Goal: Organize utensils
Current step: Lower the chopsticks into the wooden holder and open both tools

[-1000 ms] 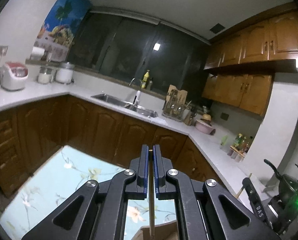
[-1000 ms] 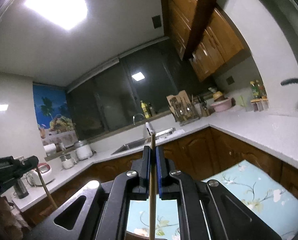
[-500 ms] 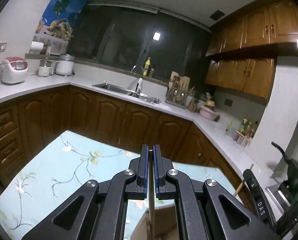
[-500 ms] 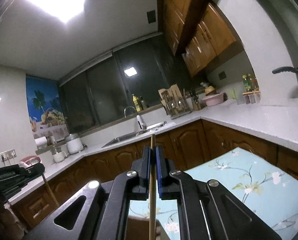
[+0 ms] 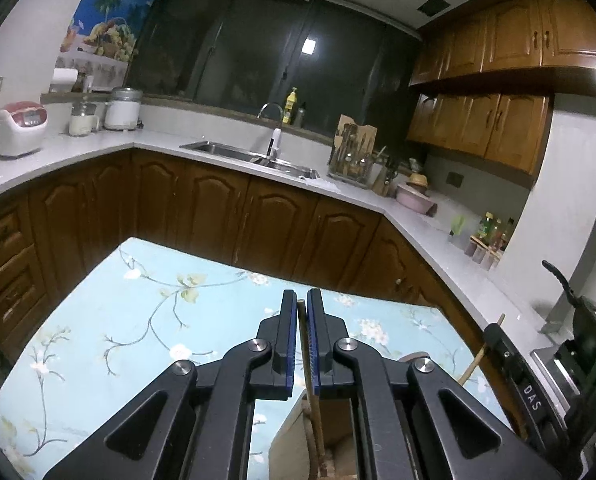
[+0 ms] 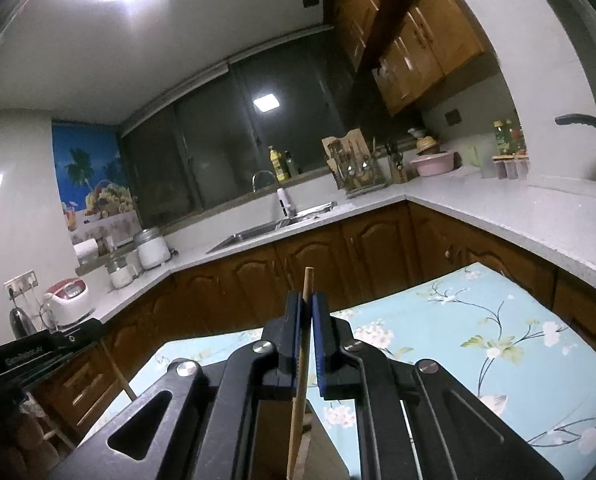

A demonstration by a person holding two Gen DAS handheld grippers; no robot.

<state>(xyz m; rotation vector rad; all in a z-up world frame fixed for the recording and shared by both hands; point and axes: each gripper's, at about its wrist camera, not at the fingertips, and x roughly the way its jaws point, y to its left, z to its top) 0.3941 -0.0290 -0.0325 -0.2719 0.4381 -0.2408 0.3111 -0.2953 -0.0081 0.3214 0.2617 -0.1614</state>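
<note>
My left gripper (image 5: 302,301) is shut on a thin wooden chopstick (image 5: 308,360) that stands nearly upright between its blue pads. The chopstick's lower end drops into a tan holder box (image 5: 288,438) on the table, just under the gripper. The right gripper (image 6: 305,300) is likewise shut on a second chopstick (image 6: 308,280), whose tip pokes above the fingers and whose shaft runs down towards the same box (image 6: 326,446). Each gripper shows at the edge of the other's view, the right gripper (image 5: 495,334) and the left gripper (image 6: 92,330), each with a stick.
A table with a light blue floral cloth (image 5: 146,320) lies below both grippers. Brown cabinets under a white counter (image 5: 429,220) wrap round it, with a sink (image 5: 250,154), a utensil rack (image 5: 351,160), a pink bowl (image 5: 413,200), a rice cooker (image 5: 20,128) and a dark kettle (image 5: 589,320).
Both views have tipped downward, so more of the floral table shows. The right gripper has sunk with its chopstick. Both grips stay closed on their sticks.
</note>
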